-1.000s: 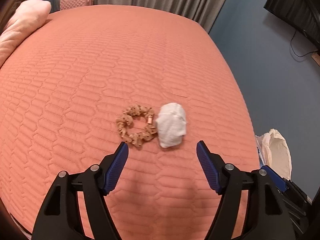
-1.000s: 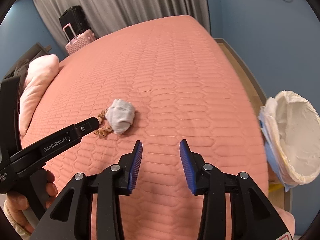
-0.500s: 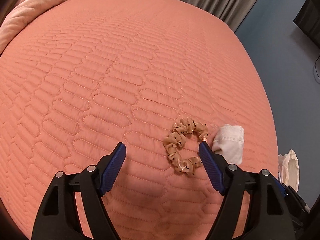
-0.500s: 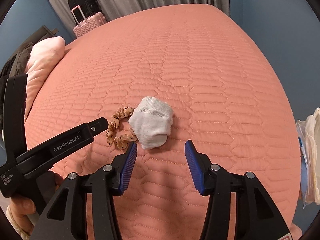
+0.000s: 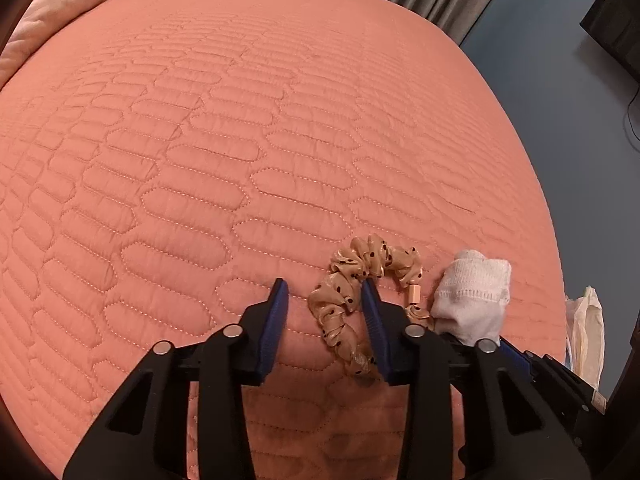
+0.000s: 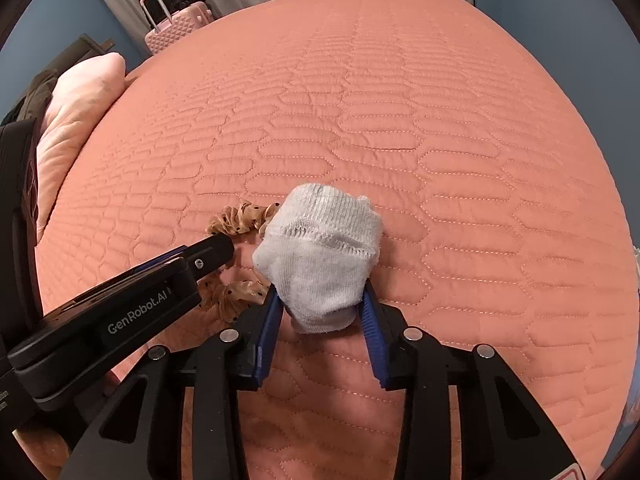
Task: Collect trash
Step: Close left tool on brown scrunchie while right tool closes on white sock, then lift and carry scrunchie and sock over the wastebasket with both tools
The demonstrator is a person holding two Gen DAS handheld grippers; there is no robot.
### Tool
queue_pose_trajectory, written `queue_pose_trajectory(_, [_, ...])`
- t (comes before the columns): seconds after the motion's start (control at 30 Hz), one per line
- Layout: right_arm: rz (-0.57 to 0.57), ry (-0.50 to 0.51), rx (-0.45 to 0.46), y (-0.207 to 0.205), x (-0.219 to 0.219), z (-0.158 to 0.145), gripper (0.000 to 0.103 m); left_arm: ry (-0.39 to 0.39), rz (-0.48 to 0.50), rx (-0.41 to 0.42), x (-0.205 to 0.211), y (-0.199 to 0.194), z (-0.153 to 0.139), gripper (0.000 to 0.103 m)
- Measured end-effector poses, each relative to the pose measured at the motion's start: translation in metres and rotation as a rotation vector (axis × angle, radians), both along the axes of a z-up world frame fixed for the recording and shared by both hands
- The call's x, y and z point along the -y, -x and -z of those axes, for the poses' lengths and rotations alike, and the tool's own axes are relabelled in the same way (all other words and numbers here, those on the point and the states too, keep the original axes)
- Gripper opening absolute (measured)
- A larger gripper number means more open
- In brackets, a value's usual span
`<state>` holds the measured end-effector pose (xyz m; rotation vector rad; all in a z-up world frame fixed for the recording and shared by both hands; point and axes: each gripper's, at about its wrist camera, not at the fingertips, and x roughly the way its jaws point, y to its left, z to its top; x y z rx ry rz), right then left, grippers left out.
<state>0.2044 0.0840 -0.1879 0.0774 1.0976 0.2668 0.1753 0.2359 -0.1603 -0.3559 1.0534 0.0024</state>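
A tan dotted scrunchie (image 5: 352, 284) lies on the orange quilted bed (image 5: 240, 140), beside a balled white sock (image 5: 472, 296). My left gripper (image 5: 325, 292) is half closed, its jaws set around the scrunchie's left loop, with a gap still showing on the left side. In the right wrist view my right gripper (image 6: 320, 300) straddles the white sock (image 6: 320, 256), pads at its sides. The scrunchie (image 6: 240, 220) lies left of the sock there, partly hidden by the left gripper's body (image 6: 132, 312).
A pink pillow (image 6: 76, 108) lies at the bed's head on the left. A pink suitcase (image 6: 172, 28) stands by grey curtains behind the bed. A white bag-lined bin (image 5: 584, 320) sits off the bed's right edge.
Both grippers have moved down to the bed. The left jaws have narrowed around the scrunchie. The right gripper has come forward until the sock sits between its jaws.
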Motion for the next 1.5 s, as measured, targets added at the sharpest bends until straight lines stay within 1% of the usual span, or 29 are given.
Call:
queue_pose_trajectory(0.03, [0.0, 0.0, 0.001, 0.001, 0.0, 0.0, 0.029, -0.001, 0.006, 0.001, 0.002, 0.0, 0.0, 0.021])
queue_pose_trajectory(0.1, [0.002, -0.006, 0.004, 0.003, 0.001, -0.001, 0.024, 0.002, 0.016, 0.003, 0.005, 0.0, -0.001, 0.016])
queue_pose_trajectory(0.13, [0.002, -0.01, 0.006, 0.004, 0.002, -0.002, 0.021, 0.002, 0.019, 0.007, 0.007, 0.0, -0.002, 0.014])
queue_pose_trajectory(0.2, [0.006, -0.018, 0.011, 0.006, 0.006, -0.007, 0.02, 0.001, 0.029, 0.014, 0.011, 0.001, -0.006, 0.013])
queue_pose_trajectory(0.47, [0.054, -0.064, 0.056, 0.024, 0.034, -0.033, 0.02, -0.002, 0.068, 0.062, 0.03, 0.016, -0.033, 0.013])
queue_pose_trajectory(0.67, [0.096, -0.083, 0.105, 0.042, 0.063, -0.057, 0.02, -0.017, 0.114, 0.108, 0.057, 0.025, -0.056, 0.013])
queue_pose_trajectory(0.8, [0.13, -0.094, 0.133, 0.053, 0.088, -0.071, 0.02, -0.027, 0.155, 0.139, 0.08, 0.03, -0.072, 0.013])
queue_pose_trajectory(1.1, [0.205, -0.109, 0.185, 0.078, 0.144, -0.093, 0.02, -0.043, 0.241, 0.186, 0.141, 0.044, -0.094, 0.013])
queue_pose_trajectory(1.5, [0.319, -0.14, 0.224, 0.11, 0.219, -0.106, 0.02, -0.074, 0.362, 0.227, 0.215, 0.064, -0.114, 0.013])
